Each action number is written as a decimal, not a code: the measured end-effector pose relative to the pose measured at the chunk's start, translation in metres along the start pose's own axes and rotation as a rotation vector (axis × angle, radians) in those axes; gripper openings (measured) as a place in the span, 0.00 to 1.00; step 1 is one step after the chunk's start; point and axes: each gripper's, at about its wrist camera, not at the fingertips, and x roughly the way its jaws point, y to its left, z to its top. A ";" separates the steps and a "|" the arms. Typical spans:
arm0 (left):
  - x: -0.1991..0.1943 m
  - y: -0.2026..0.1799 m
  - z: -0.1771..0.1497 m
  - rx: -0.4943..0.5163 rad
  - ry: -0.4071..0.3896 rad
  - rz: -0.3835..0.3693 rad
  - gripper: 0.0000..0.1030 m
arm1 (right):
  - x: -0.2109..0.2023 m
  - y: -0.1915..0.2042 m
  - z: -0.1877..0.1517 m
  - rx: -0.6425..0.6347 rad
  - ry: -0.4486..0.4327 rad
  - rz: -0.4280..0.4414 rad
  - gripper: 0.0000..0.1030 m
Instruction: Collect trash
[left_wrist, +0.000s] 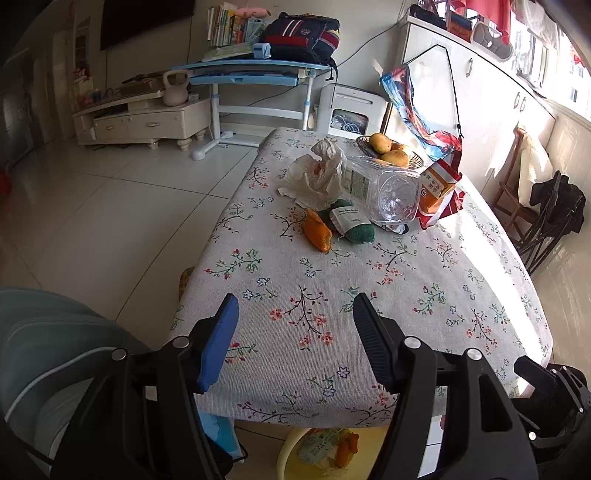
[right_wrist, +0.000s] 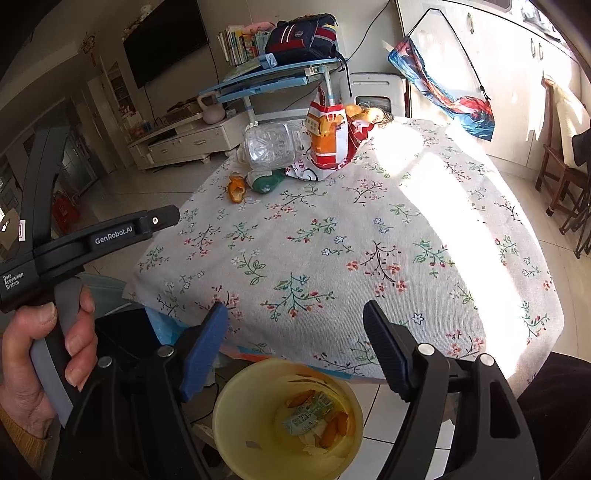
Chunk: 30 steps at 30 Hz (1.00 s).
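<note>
Trash bunched at the table's far end: orange peel (left_wrist: 317, 232), green wrapped packet (left_wrist: 351, 221), clear plastic bottle (left_wrist: 391, 192) on its side, crumpled plastic bag (left_wrist: 317, 173), upright snack bag (left_wrist: 441, 192). Well apart from both claws. Left gripper (left_wrist: 291, 332) spread wide and empty over the near tablecloth (left_wrist: 406, 295); right gripper (right_wrist: 295, 343) likewise wide, empty, above the yellow bin (right_wrist: 255, 402) (already some scraps inside). Likely trouble: bottle rolling when nudged, toppling the snack bag; flimsy bag slipping; fruit bowl (left_wrist: 388, 149) close behind, easily bumped.

Matt woven floral cloth over the table (left_wrist: 369, 295), clear glossy plastic bottle (left_wrist: 388, 192), smooth yellow plastic bin (right_wrist: 240, 417), glossy floor tiles (left_wrist: 110, 206)
</note>
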 end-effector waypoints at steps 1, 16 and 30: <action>0.003 0.002 0.001 -0.007 0.001 0.001 0.60 | 0.003 0.002 0.008 -0.004 -0.011 0.005 0.74; 0.037 0.023 0.012 -0.069 0.030 0.004 0.63 | 0.079 0.024 0.106 -0.034 -0.057 0.023 0.79; 0.056 0.021 0.034 -0.075 0.025 -0.012 0.64 | 0.126 0.024 0.132 -0.038 -0.046 -0.027 0.76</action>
